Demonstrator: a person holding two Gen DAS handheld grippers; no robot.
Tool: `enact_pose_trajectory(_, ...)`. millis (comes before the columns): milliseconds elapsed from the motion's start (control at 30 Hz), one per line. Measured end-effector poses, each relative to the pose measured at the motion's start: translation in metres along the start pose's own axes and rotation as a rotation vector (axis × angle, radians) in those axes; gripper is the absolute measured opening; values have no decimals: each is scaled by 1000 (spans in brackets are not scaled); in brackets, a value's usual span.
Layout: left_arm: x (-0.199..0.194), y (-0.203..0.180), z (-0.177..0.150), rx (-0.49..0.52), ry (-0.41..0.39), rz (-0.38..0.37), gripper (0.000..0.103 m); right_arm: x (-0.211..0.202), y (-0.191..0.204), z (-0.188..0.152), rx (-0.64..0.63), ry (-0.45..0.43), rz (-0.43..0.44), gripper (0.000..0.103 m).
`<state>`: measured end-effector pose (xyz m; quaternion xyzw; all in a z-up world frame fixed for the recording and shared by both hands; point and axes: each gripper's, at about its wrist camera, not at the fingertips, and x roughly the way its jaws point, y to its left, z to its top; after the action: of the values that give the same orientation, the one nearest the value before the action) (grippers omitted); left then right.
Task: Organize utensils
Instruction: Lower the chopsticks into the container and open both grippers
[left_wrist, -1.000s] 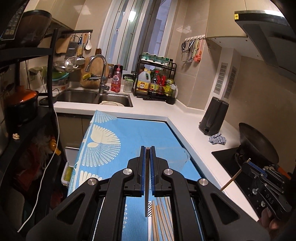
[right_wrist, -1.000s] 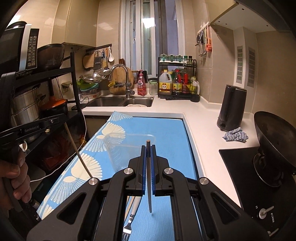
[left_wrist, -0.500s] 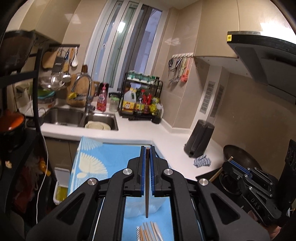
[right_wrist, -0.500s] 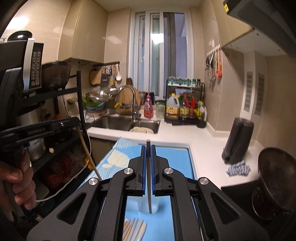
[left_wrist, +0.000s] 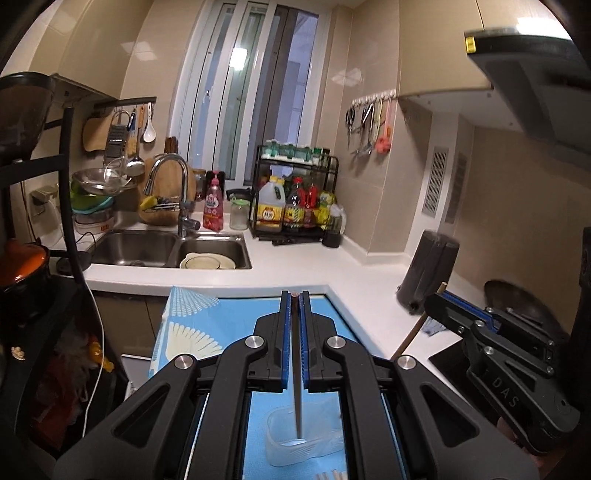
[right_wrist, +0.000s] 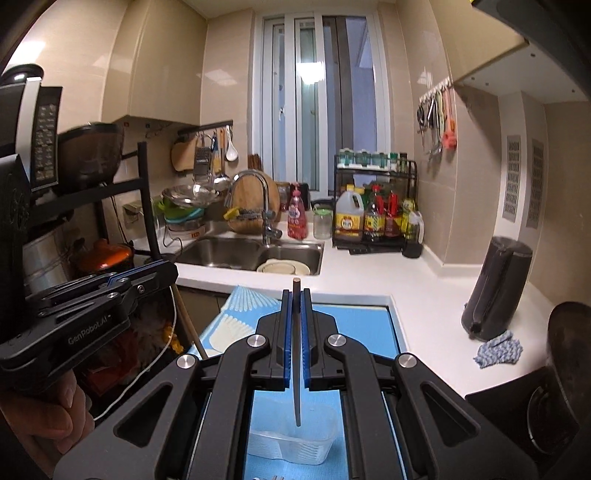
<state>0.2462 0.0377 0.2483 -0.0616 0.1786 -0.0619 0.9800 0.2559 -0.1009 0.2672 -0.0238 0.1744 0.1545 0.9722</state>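
Observation:
My left gripper (left_wrist: 294, 306) is shut on a wooden chopstick (left_wrist: 297, 398) that hangs point down, its tip inside a clear plastic container (left_wrist: 291, 448) on the blue patterned mat (left_wrist: 207, 325). My right gripper (right_wrist: 294, 306) is shut on a second chopstick (right_wrist: 296, 391), its tip just above the same container (right_wrist: 291, 443). Each gripper shows in the other's view, the right one (left_wrist: 439, 295) and the left one (right_wrist: 166, 269), with its chopstick hanging below. White utensil ends (left_wrist: 332, 475) lie on the mat at the bottom edge.
A white L-shaped counter (left_wrist: 295, 266) runs behind and to the right of the mat. It holds a steel sink (left_wrist: 166, 247) with plates, a condiment rack (left_wrist: 295, 199), a black kettle (right_wrist: 495, 288), a blue cloth (right_wrist: 498, 349) and a wok (right_wrist: 569, 354). A black shelf rack (right_wrist: 92, 221) stands left.
Both grippers have risen and tilted up with their chopsticks, then come over the clear container. The left chopstick tip now sits inside it.

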Motion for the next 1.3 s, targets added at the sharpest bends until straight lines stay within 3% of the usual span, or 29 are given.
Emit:
enact_pose_trajectory(233,43,4,-30,35,137,9,5,44,-9,-52,-14,150,-11,4)
enact_pose_trajectory(400,64,5,-51,44,235,-1,5,57,-23,-76,45,233,-20,7)
enact_pose_trajectory(467,67,5,-56,54,268,-10,8,57,-24,-82,48,258,-27,17)
enact_pose_trajectory(500,68,3,-57,58,279,-14,12,56,-25,-84,47,263,-33,29)
enact_pose_trajectory(533,66,2,-56,62,278,-15,23,54,-25,-85,45,261,-43,40)
enact_pose_trajectory(567,61,2,-54,66,268,-9,37,51,-26,-85,41,256,-49,42)
enact_pose_trajectory(600,57,1,-52,69,257,-6,42,47,-27,-85,37,251,-56,43)
enact_pose_trajectory(933,6,2,-35,69,128,55,74,-10,-35,-74,46,152,-97,48)
enact_pose_trajectory(1000,-3,3,-33,69,103,68,77,-29,-36,-75,60,109,-102,51)
enact_pose_trajectory(1200,-39,7,-38,68,14,89,79,-83,-38,-91,94,13,-116,73)
enact_pose_trajectory(1300,-57,2,-45,94,-41,97,80,-105,-34,-110,90,-17,-152,75)
